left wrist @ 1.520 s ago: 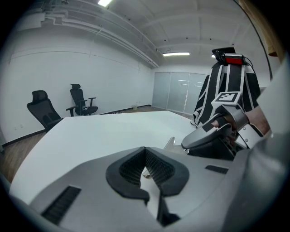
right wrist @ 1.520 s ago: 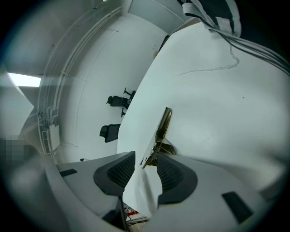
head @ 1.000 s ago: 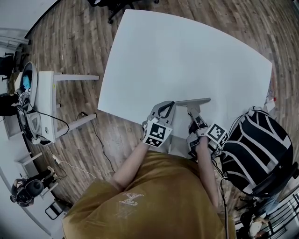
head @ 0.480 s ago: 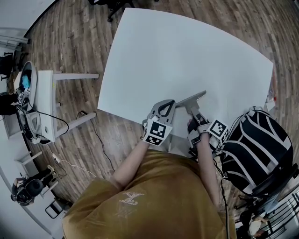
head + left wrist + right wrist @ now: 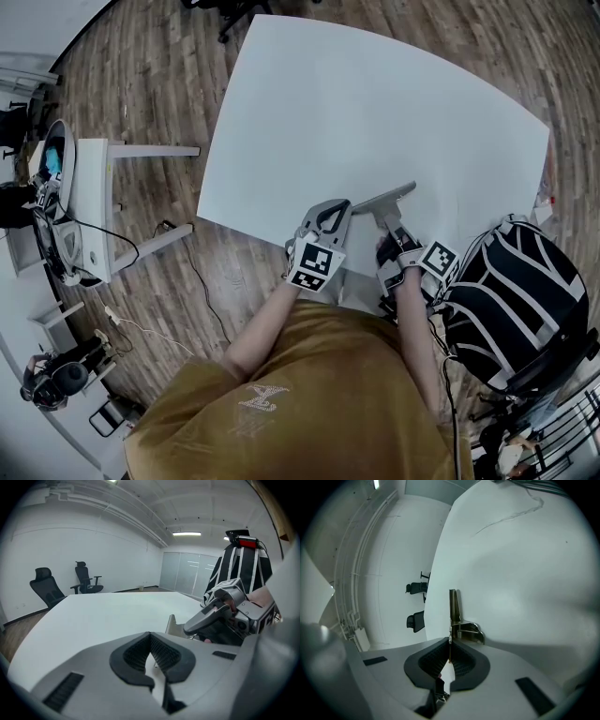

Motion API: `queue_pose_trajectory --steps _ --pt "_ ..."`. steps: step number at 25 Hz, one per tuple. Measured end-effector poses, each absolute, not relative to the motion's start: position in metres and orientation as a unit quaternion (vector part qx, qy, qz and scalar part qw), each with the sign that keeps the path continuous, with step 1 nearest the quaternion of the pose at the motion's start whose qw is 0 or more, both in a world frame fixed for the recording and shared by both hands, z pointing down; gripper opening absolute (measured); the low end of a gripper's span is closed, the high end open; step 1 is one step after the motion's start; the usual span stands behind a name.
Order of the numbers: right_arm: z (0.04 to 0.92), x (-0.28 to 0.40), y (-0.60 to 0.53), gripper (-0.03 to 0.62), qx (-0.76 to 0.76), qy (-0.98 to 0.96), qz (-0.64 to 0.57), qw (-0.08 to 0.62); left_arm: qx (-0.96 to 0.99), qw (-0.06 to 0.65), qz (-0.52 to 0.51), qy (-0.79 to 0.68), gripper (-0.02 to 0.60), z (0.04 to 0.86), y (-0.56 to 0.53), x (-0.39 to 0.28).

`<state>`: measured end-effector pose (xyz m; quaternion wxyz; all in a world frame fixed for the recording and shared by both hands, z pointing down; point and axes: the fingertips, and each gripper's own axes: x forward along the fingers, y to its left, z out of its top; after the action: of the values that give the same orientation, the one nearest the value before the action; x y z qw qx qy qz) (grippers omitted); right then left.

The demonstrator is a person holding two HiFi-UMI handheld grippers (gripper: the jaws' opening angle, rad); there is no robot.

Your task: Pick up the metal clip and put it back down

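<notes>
Right gripper [image 5: 383, 218] is clamped on the long silver metal clip [image 5: 385, 198]. Its fingers [image 5: 433, 660] have just been closing and pinch one thin handle of the clip [image 5: 453, 611] edge-on between the ribbed pads, no gap visible beside the metal. Spring and second handle stick out to the right of the pinched one in the right gripper view. Clip is at the near edge of the white rectangular worktop [image 5: 375, 94], just ahead of the person, lying slantwise with its far end pointing up-right in the head view. Can't tell whether it rests on the surface or sits just clear of it. Left gripper [image 5: 330, 215] is just beside it, left of the clip's near end, over the same worktop edge. Its fingers [image 5: 135, 654] are closed tip to tip with nothing between them, only white worktop [image 5: 93, 616] showing through the notch below. Left gripper view also catches the right gripper [image 5: 190, 627] close on the right, with an end of the clip [image 5: 172, 625] under its tip. Black-and-white striped backpack [image 5: 516, 291] sits right of the person, off the worktop. Two black office chairs [image 5: 47, 590] stand by the far wall. Wood plank floor [image 5: 141, 94] all round.
</notes>
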<state>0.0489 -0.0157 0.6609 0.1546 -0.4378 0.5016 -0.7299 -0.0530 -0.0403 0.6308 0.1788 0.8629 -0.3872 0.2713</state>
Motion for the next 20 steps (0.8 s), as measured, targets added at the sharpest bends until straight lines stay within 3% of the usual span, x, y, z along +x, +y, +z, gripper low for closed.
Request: queue_pose_trajectory --steps 20 --pt "0.638 0.053 -0.008 0.008 -0.427 0.532 -0.71 0.173 0.864 0.176 0.266 -0.39 0.006 0.622 -0.031 -0.046"
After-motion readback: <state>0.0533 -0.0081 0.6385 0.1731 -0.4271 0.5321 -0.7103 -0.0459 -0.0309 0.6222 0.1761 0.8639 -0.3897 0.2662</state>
